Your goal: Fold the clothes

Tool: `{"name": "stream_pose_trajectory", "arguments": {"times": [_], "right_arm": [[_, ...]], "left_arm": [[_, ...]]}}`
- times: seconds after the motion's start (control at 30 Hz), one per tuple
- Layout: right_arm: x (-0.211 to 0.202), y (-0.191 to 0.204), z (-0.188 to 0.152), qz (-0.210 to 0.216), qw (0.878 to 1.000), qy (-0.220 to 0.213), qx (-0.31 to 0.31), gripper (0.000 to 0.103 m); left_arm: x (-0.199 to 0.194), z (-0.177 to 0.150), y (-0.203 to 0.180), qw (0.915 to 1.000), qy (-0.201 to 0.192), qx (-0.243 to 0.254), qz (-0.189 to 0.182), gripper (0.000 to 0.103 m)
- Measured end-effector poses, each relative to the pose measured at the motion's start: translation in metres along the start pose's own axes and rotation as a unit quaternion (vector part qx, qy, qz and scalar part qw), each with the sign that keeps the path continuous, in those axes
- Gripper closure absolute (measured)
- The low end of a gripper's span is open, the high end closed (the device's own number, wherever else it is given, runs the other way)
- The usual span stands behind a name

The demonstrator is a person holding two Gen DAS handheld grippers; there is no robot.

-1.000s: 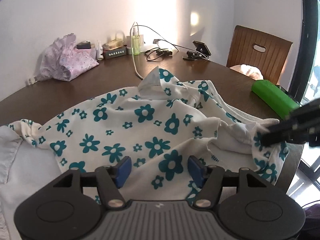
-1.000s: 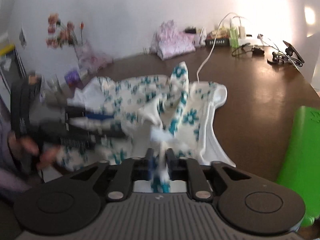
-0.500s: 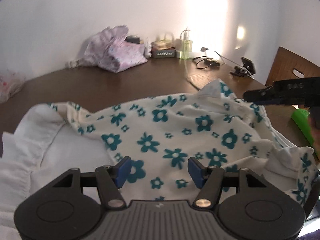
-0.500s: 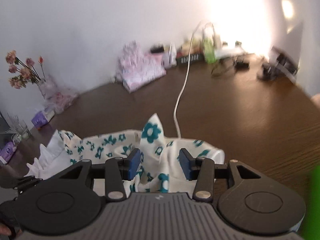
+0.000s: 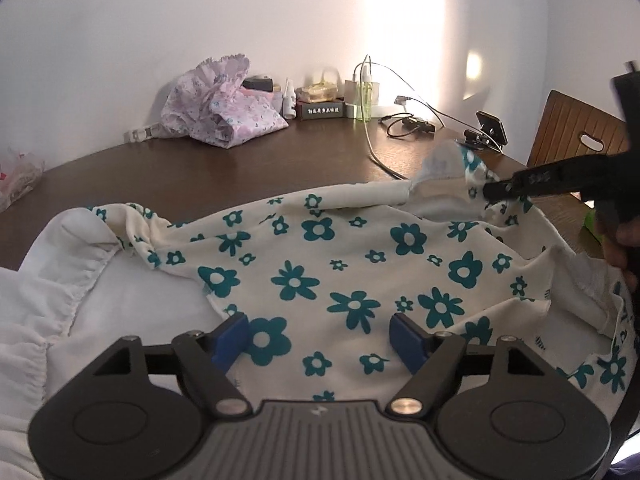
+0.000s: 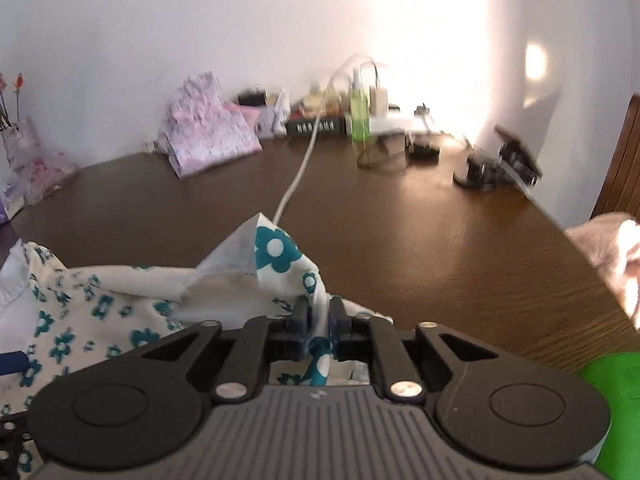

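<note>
Two claws are working the flowered garment [image 5: 360,264] lying on the brown surface [image 5: 240,172]: the right claw [image 6: 319,320], having just closed, is pinching its raised corner, while the left claw [image 5: 320,338], just widened, is hovering spread over the near hem, likely needing to grip next.

Pink bundle [image 5: 222,110], cable [image 6: 298,174] (white)

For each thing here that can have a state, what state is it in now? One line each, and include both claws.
Flowered garment: spread on the table, crumpled, not yet folded.
Right claw: just closed, shut on a raised edge of the flowered garment.
Left claw: just opened wider, open above the garment, gripping nothing.
White cable: lying loose across the table.
Pink cloth: heaped by the wall.
</note>
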State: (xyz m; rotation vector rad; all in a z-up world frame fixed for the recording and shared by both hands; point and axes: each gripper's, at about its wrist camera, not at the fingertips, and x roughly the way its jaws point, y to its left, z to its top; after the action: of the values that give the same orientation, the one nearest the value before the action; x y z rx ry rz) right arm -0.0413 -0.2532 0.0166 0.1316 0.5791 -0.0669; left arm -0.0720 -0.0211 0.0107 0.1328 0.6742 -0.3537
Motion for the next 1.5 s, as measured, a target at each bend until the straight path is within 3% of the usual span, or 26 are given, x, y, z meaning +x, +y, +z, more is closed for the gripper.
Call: {"name": "stream_pose_trajectory", "arguments": {"times": [0.1, 0.13, 0.23, 0.27, 0.37, 0.43, 0.53, 0.63, 0.67, 0.77, 0.8, 0.87, 0.93, 1.03, 1.13, 1.27, 1.37, 1.5], "right_arm": [[-0.03, 0.008, 0.005, 0.018, 0.999, -0.037, -0.017, 0.071], [-0.036, 0.01, 0.007, 0.038, 0.998, -0.037, -0.018, 0.07], [-0.04, 0.018, 0.004, 0.131, 0.991, 0.006, -0.033, 0.071], [-0.041, 0.022, 0.001, 0.16, 0.986, 0.022, -0.041, 0.071], [-0.048, 0.04, -0.023, 0.168, 0.978, 0.045, -0.115, 0.075], [-0.05, 0.043, -0.039, 0.178, 0.972, 0.063, -0.141, 0.08], [-0.049, 0.046, -0.055, 0.161, 0.972, 0.08, -0.151, 0.081], [-0.066, 0.038, -0.052, 0.159, 0.974, 0.056, -0.154, 0.081], [-0.072, 0.035, -0.051, 0.158, 0.974, 0.047, -0.155, 0.081], [-0.104, 0.023, -0.053, 0.221, 0.961, -0.004, -0.163, 0.08], [-0.114, 0.021, -0.056, 0.245, 0.953, -0.017, -0.175, 0.078], [-0.126, 0.021, -0.061, 0.276, 0.942, -0.018, -0.19, 0.077], [-0.129, 0.025, -0.066, 0.293, 0.934, -0.001, -0.202, 0.077], [-0.128, 0.039, -0.077, 0.298, 0.923, 0.025, -0.243, 0.076], [-0.132, 0.043, -0.088, 0.301, 0.918, 0.04, -0.257, 0.069], [-0.134, 0.04, -0.096, 0.293, 0.921, 0.052, -0.253, 0.062], [-0.134, 0.035, -0.101, 0.279, 0.925, 0.051, -0.252, 0.047], [-0.13, 0.029, -0.108, 0.283, 0.924, 0.06, -0.25, 0.045]], "left_arm": [[-0.016, 0.015, 0.018, 0.9988, 0.019, -0.028, -0.035, 0.028], [-0.025, 0.021, 0.026, 0.9988, 0.008, -0.033, -0.036, 0.028], [-0.043, 0.037, 0.049, 0.9988, -0.018, -0.041, 0.021, 0.027], [-0.046, 0.037, 0.054, 0.9988, -0.017, -0.041, 0.019, 0.029], [-0.054, 0.018, 0.055, 0.9991, 0.002, 0.001, -0.043, 0.029], [-0.064, -0.003, 0.049, 0.9986, -0.033, 0.035, -0.02, 0.03], [-0.065, -0.019, 0.052, 0.9981, -0.012, 0.048, 0.037, 0.035], [-0.086, -0.022, 0.069, 0.9983, -0.012, 0.042, 0.037, 0.036], [-0.097, -0.022, 0.073, 0.9971, -0.019, 0.062, 0.041, 0.035], [-0.133, -0.023, 0.081, 0.988, -0.036, 0.12, 0.091, 0.034], [-0.144, -0.024, 0.084, 0.9882, -0.031, 0.122, 0.088, 0.034], [-0.164, -0.032, 0.087, 0.9911, -0.011, 0.129, 0.033, 0.034], [-0.174, -0.047, 0.08, 0.9885, -0.002, 0.15, -0.019, 0.034], [-0.168, -0.072, 0.062, 0.9809, 0.017, 0.192, -0.026, 0.034], [-0.155, -0.092, 0.06, 0.9804, 0.032, 0.191, -0.034, 0.034], [-0.145, -0.105, 0.061, 0.9766, 0.043, 0.202, -0.06, 0.034], [-0.135, -0.109, 0.063, 0.9715, 0.056, 0.221, -0.065, 0.032], [-0.129, -0.105, 0.07, 0.971, 0.057, 0.221, -0.071, 0.031]]}}
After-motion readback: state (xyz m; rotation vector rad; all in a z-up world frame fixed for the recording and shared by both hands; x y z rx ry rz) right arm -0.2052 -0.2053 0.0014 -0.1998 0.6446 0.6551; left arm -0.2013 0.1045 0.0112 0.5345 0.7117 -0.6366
